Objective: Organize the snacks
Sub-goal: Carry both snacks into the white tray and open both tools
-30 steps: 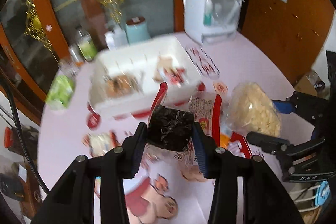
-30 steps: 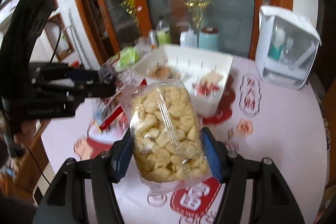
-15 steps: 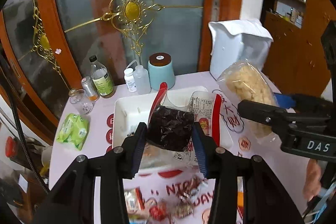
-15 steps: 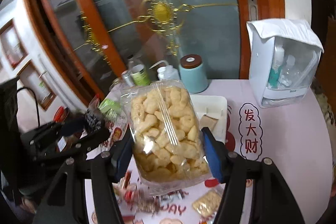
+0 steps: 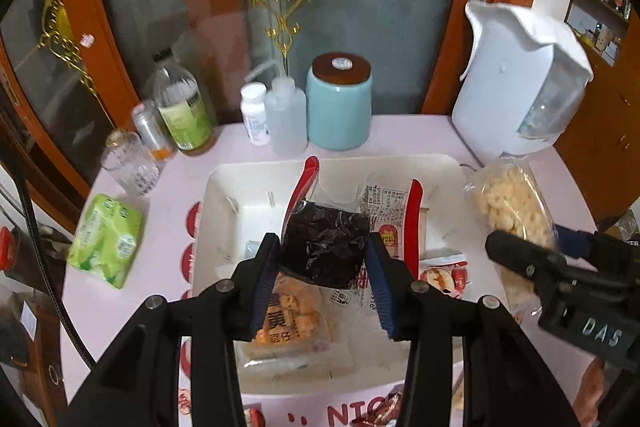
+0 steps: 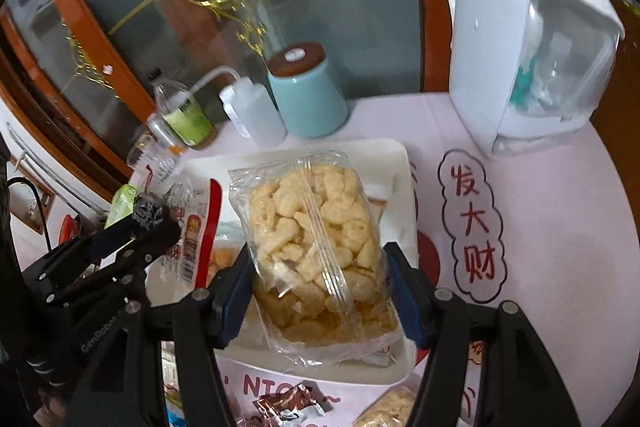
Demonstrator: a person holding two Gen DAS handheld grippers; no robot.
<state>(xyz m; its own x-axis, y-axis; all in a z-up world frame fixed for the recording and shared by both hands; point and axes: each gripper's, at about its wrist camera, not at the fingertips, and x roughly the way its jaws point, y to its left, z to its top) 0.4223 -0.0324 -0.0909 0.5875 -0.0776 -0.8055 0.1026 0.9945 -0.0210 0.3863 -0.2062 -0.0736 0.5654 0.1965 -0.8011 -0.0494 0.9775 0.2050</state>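
Note:
My left gripper (image 5: 325, 281) is shut on a red-edged packet of dark snack (image 5: 326, 247), held over the white divided tray (image 5: 240, 179). Beneath it in the tray lies an orange snack packet (image 5: 294, 319) and a red-printed packet (image 5: 444, 277). My right gripper (image 6: 316, 293) is shut on a clear bag of pale puffed snacks (image 6: 316, 223), hanging above the tray's (image 6: 394, 155) right half. In the left wrist view that bag (image 5: 510, 207) shows at the tray's right edge. In the right wrist view the left gripper (image 6: 136, 227) with its packet (image 6: 192, 223) sits at the left.
Behind the tray stand a teal jar (image 5: 339, 107), a squeeze bottle (image 5: 286, 123), a pill bottle (image 5: 256, 115), a green-labelled bottle (image 5: 180, 111) and a glass (image 5: 132, 163). A white dispenser box (image 5: 520, 83) stands back right. A green pack (image 5: 106, 241) lies left. Wrapped sweets (image 6: 286, 405) lie before the tray.
Both grippers have travelled across the table toward the tray with their packets still held. The tray and the jars behind it have grown larger and now lie directly under the two packets.

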